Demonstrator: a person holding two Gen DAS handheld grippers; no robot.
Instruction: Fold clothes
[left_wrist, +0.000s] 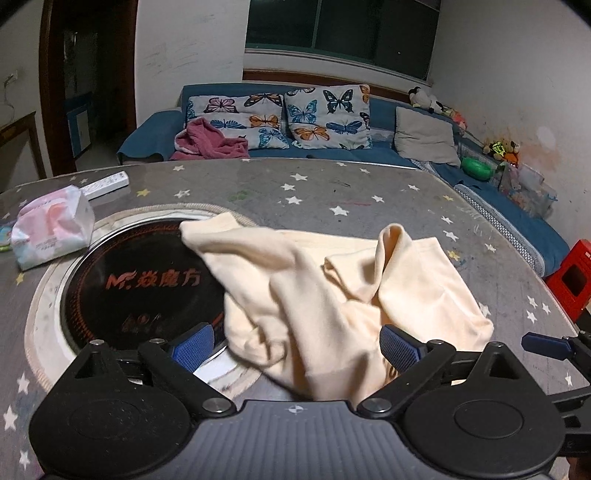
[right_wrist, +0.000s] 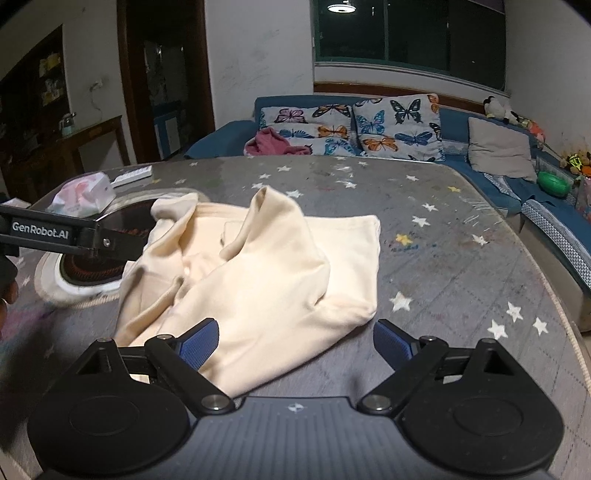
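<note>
A cream garment (left_wrist: 332, 288) lies crumpled on the grey star-patterned table (left_wrist: 332, 192), with a fold standing up in its middle. Its left part drapes over a round black cooktop (left_wrist: 140, 280) set into the table. My left gripper (left_wrist: 297, 349) is open, and the garment's near edge lies loose between its blue pads (left_wrist: 194, 347). My right gripper (right_wrist: 295, 341) is also open at the garment's (right_wrist: 251, 266) near right edge, its left pad (right_wrist: 199, 341) over the cloth and its right pad over bare table. The left gripper's side bar (right_wrist: 48, 230) shows at the far left.
A tissue pack (left_wrist: 51, 229) and a white remote (left_wrist: 107, 184) lie at the table's far left. Behind the table is a blue sofa (left_wrist: 155, 136) with butterfly pillows (left_wrist: 325, 114) and a pink garment (left_wrist: 210, 142). A red stool (left_wrist: 572, 277) stands off the right edge.
</note>
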